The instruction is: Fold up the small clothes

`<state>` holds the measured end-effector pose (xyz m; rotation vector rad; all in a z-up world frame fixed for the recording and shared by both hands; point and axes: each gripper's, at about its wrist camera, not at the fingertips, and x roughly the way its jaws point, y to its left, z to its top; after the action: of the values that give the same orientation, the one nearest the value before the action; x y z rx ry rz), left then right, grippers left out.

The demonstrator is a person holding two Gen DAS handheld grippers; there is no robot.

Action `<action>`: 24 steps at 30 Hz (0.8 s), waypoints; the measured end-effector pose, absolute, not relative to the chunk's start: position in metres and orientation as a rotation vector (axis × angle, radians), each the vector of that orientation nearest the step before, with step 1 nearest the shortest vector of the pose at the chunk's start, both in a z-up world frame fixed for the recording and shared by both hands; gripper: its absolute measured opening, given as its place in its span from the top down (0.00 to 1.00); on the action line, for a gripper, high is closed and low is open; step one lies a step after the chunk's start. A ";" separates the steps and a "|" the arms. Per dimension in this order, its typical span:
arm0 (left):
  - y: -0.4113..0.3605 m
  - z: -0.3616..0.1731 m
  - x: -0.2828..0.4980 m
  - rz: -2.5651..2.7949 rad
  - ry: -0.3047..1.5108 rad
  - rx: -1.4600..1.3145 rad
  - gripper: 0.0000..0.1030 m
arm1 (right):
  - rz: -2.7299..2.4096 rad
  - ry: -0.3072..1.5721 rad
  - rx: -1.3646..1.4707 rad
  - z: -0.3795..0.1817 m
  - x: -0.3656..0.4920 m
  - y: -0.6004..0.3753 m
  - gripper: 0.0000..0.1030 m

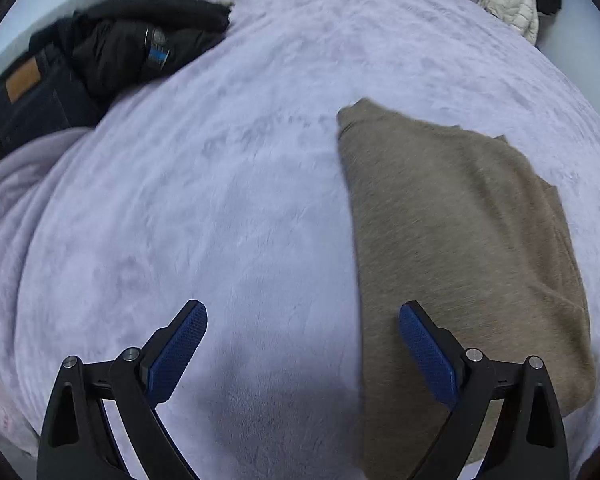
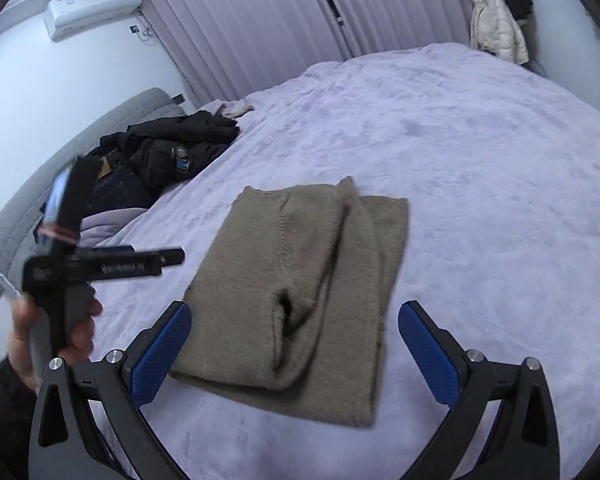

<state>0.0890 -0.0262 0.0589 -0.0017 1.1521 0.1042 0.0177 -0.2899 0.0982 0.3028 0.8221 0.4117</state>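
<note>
Lilac-blanketed bed (image 2: 480,152), curtained window (image 2: 260,28)

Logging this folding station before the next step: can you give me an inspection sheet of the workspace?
Surface: lilac fleece blanket covering the bed, lightly rumpled.
Job's things: brown knit garment lying folded on the blanket, no fingers touching it.
Clutter: black jacket piled over dark jeans by the headboard.
Grippers: left gripper open, above the blanket; right gripper open, above the garment.
Cables: nothing seen on the bed.
Surroundings: curtains, air conditioner, cream coat hanging.
</note>
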 end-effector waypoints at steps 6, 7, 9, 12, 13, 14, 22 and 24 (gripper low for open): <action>-0.004 0.030 0.088 0.055 1.195 -0.166 0.05 | 0.453 1.046 0.362 0.044 0.091 -0.265 0.24; -0.008 0.025 0.091 0.062 1.203 -0.148 0.05 | 0.471 1.068 0.373 0.034 0.098 -0.264 0.26; -0.016 0.018 0.094 0.072 1.194 -0.096 0.05 | 0.486 1.060 0.374 0.026 0.106 -0.255 0.31; -0.015 0.025 0.097 0.062 1.195 -0.090 0.06 | 0.483 1.072 0.391 0.032 0.110 -0.252 0.74; -0.015 0.034 0.096 0.046 1.178 -0.113 0.06 | 0.497 1.054 0.418 0.041 0.108 -0.256 0.77; -0.015 0.041 0.095 0.021 1.157 -0.135 0.05 | 0.507 1.017 0.418 0.054 0.102 -0.260 0.77; -0.085 0.042 0.093 -0.072 1.137 0.037 0.05 | 0.425 0.939 0.256 0.078 0.077 -0.281 0.77; -0.080 0.037 0.095 -0.082 1.149 -0.016 0.03 | 0.369 0.993 0.239 0.055 0.088 -0.288 0.77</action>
<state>0.0946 -0.0795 0.0366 -0.0162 1.1488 -0.0819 0.0882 -0.2878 0.0551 0.2385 0.9929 0.3693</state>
